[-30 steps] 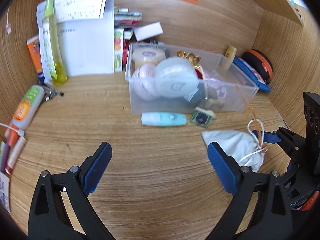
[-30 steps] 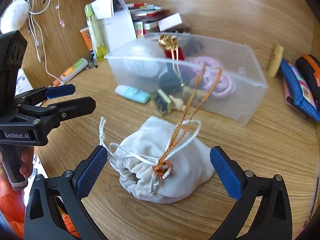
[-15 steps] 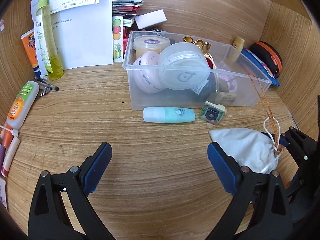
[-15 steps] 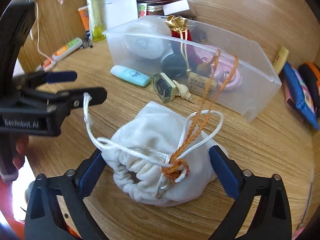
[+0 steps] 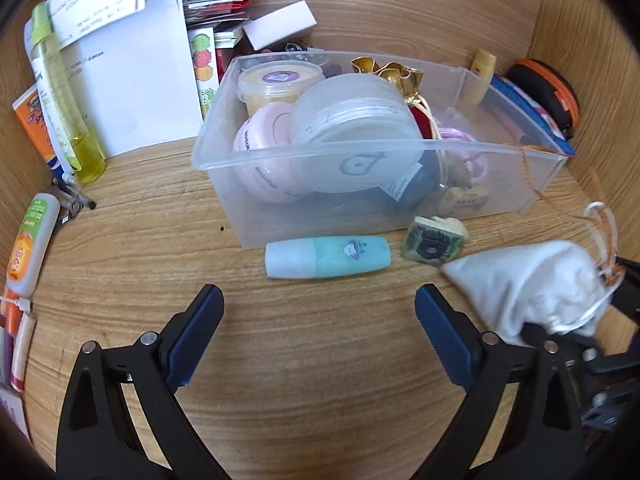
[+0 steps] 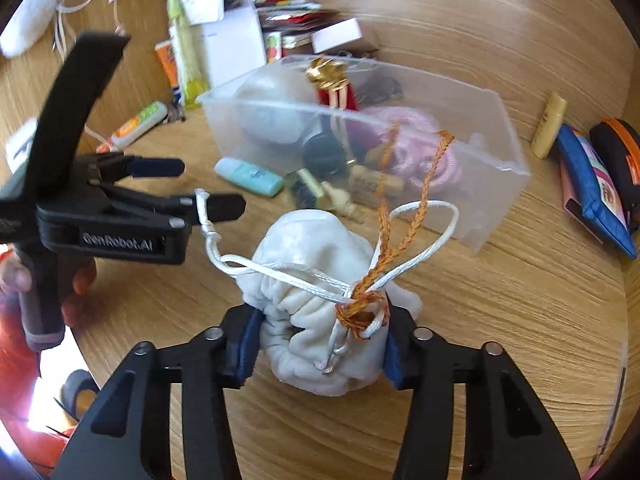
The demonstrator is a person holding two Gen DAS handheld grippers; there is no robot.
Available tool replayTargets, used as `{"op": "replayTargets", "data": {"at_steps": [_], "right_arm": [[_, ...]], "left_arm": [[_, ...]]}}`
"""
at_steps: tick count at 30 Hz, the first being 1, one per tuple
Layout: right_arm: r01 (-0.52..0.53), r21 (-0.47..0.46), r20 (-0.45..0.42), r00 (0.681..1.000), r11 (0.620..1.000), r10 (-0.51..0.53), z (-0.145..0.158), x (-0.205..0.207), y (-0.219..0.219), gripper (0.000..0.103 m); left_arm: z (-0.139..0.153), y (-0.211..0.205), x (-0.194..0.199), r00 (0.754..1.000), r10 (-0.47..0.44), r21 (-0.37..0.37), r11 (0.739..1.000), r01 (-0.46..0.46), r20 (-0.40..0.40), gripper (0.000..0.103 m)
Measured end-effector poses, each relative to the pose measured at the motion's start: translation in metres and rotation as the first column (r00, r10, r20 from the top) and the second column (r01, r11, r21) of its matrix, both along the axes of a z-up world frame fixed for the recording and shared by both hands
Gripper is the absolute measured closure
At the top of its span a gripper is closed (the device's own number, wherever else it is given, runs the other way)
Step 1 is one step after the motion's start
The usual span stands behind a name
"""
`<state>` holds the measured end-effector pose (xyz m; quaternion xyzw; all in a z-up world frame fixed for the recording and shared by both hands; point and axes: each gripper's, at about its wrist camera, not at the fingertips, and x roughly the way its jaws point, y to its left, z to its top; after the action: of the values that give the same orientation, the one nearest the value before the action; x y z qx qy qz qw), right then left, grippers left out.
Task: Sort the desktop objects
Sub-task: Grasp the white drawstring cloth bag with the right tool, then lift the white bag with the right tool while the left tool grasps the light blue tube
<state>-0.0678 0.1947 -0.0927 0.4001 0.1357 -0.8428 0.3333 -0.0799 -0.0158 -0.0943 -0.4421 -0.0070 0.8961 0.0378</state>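
The right tongs have just closed, pads pressing the gathered neck of the white drawstring pouch on the bench. The left tongs gape wide, empty, seemingly brushing its white cord. Behind stands the clear bin.

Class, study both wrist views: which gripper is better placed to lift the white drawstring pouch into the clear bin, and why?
Right. The right gripper has just closed, its pads pressing the white pouch. The left gripper stands open over bare wood near the teal bottle. The clear bin lies just beyond.
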Motion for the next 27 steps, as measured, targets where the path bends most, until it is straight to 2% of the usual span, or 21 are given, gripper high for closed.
{"op": "replayTargets", "data": {"at_steps": [8,17,19,24,27], "right_arm": [[0.05,-0.065,0.0,0.999,0.997,-0.05,0.016,-0.013,0.028,0.065],[0.056,-0.101,-0.045,0.997,0.993,-0.06,0.036,-0.02,0.043,0.067],[0.064,-0.112,-0.045,0.997,0.992,-0.069,0.038,-0.023,0.044,0.067],[0.082,-0.13,-0.032,0.996,0.988,-0.087,0.037,-0.029,0.05,0.067],[0.086,-0.14,-0.03,0.995,0.986,-0.091,0.037,-0.029,0.051,0.067]], "left_arm": [[-0.009,0.004,-0.017,0.998,0.057,0.011,0.998,-0.058,0.04,0.006],[-0.011,0.014,-0.022,0.994,0.11,-0.076,0.991,-0.109,0.016,0.006],[-0.01,0.017,-0.021,0.995,0.101,-0.089,0.991,-0.1,0.005,0.009],[-0.009,0.019,-0.021,0.997,0.076,-0.051,0.996,-0.076,0.0,0.029],[-0.009,0.02,-0.02,0.997,0.072,-0.049,0.996,-0.072,-0.002,0.03]]}}
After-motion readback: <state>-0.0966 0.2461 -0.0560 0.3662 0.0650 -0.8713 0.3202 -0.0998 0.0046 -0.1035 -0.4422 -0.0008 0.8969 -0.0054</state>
